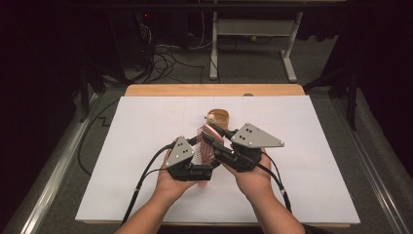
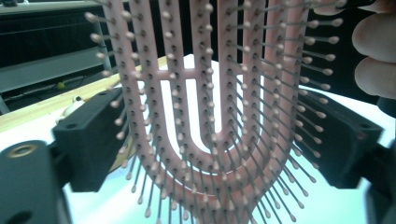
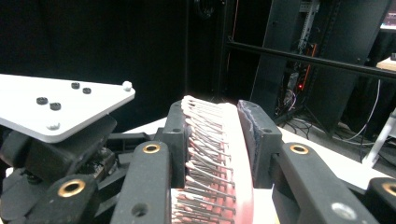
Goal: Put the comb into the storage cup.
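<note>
Both grippers meet over the middle of the tabletop (image 1: 146, 146), sharing one pink vented hairbrush (image 2: 205, 116). The right gripper (image 3: 212, 140) clamps tight across its bristles and back; the left gripper (image 2: 210, 140) stands wide, jaws flanking the brush head edges, contact uncertain.

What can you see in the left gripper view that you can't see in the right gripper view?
Left gripper view: the pink brush faces you, so you see its long slots and knobby bristle tips. The left gripper's fingers stand on both sides of it, with a hand at the top right and the table with its wooden edge.
Right gripper view: the brush is edge-on, squeezed between the right gripper's fingers, with a grey plate at the left and dark racks behind.
Both: the same pink brush between black fingers.
</note>
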Tool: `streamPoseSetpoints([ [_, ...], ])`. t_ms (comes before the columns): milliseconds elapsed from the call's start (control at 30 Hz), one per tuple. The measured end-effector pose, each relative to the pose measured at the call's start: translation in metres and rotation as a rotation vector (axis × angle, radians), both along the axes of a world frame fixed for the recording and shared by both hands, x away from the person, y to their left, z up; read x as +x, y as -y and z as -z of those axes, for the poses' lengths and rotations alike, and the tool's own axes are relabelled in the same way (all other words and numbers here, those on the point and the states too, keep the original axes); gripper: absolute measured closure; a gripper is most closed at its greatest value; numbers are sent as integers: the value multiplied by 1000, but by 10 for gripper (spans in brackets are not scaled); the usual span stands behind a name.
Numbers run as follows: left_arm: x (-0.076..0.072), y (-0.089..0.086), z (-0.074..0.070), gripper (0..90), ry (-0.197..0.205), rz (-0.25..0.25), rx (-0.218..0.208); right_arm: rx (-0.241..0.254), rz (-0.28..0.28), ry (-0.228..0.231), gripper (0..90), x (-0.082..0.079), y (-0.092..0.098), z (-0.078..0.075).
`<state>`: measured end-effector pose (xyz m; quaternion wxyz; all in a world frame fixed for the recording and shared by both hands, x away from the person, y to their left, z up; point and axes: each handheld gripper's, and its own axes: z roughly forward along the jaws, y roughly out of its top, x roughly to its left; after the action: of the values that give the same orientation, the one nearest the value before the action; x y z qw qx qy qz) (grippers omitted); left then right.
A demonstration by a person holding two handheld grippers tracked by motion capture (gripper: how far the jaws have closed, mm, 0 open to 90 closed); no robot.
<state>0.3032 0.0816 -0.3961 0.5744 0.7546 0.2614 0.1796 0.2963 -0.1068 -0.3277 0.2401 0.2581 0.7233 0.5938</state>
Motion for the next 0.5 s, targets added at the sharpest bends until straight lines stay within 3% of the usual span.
streamPoseSetpoints([
  [500,0,-2,-2,191,-10,3,-5,-1,3,14,677,-2,-3,-2],
])
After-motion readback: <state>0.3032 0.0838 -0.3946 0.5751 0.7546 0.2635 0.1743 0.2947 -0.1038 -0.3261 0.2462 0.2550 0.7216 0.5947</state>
